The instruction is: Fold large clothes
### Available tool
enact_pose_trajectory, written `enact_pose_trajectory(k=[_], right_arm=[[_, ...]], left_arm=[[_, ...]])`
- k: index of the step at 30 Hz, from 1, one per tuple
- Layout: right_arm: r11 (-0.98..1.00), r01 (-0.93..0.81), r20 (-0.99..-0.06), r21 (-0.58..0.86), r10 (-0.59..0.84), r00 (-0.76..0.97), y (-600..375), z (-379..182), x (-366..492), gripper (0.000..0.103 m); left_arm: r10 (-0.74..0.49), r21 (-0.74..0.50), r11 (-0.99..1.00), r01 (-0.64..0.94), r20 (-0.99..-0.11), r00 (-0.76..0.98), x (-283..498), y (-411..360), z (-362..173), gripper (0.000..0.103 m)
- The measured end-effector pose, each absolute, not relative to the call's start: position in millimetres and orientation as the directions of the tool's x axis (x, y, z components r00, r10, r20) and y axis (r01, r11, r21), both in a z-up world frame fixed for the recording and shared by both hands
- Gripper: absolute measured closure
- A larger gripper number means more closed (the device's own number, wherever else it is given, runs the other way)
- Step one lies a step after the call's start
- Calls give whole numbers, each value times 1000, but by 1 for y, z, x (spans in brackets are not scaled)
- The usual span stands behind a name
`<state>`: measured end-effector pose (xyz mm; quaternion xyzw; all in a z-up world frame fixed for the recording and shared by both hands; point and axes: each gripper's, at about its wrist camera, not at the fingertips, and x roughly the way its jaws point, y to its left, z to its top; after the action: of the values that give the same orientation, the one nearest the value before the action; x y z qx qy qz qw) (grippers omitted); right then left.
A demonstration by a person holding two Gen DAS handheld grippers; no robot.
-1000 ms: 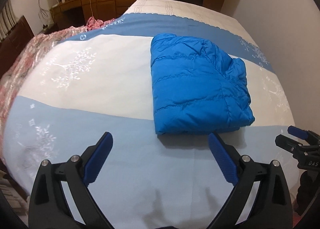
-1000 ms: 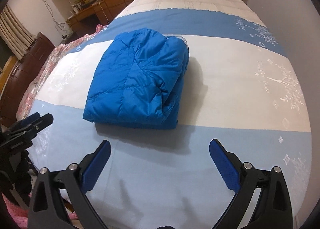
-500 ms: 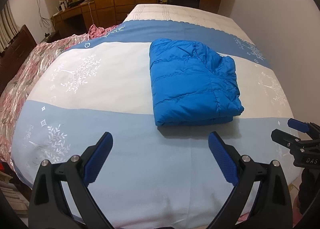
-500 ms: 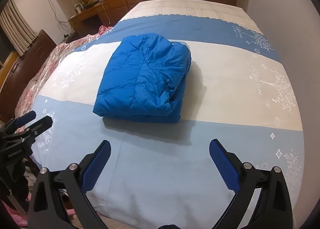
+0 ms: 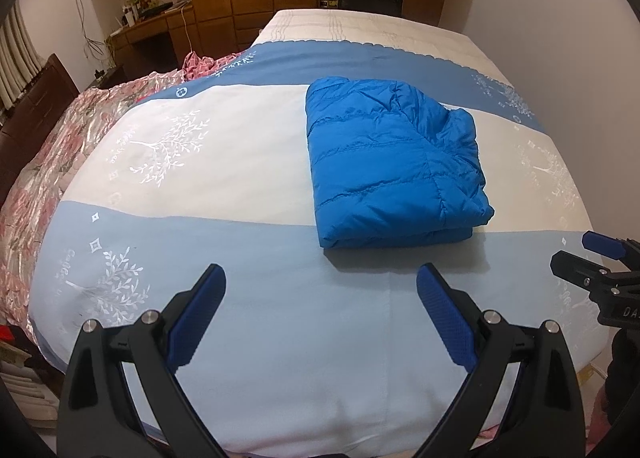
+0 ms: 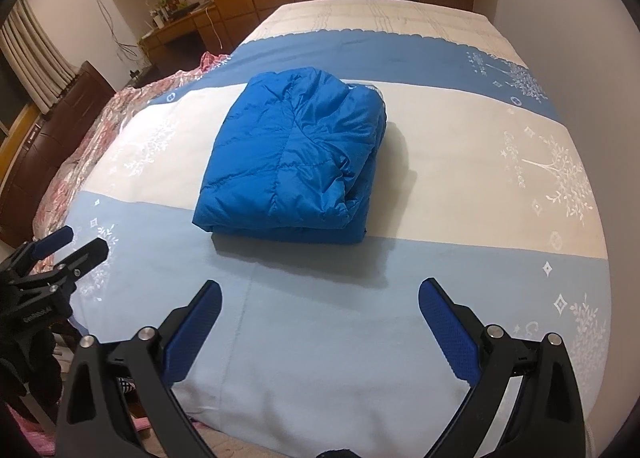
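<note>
Left wrist: left hand-held gripper (image 5: 321, 290) spread wide, holding nothing, above bed (image 5: 240, 162); folded blue puffer jacket (image 5: 392, 166) ahead, apart | Right wrist: right hand-held gripper (image 6: 320, 306) wide open, empty; jacket (image 6: 296, 154) lying mid-bed.

we see a bed (image 5: 248, 162) spread with a cover (image 6: 460, 162) banded across in cream at the far end, then dark blue, white, and pale blue nearest us, with white tree prints toward both sides. a folded blue jacket (image 5: 390, 166) lies flat on it, mostly on the white band, its near edge reaching the pale blue one. from the right wrist view its layered folded edges (image 6: 360, 194) face the right side. a pink floral quilt (image 5: 44, 162) lies crumpled along the left edge of the bed, beside the cover.
</note>
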<state>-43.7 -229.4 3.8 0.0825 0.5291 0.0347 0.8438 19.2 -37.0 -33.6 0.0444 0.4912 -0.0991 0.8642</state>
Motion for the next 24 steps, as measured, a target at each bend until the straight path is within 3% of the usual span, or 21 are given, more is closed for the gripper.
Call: enact_pose_trajectory(k=[24], right_arm=[[983, 14, -888, 183, 159, 432, -229, 2, -40, 4]], left_arm=[[-124, -12, 974, 225, -864, 488, 22, -36, -40, 8]])
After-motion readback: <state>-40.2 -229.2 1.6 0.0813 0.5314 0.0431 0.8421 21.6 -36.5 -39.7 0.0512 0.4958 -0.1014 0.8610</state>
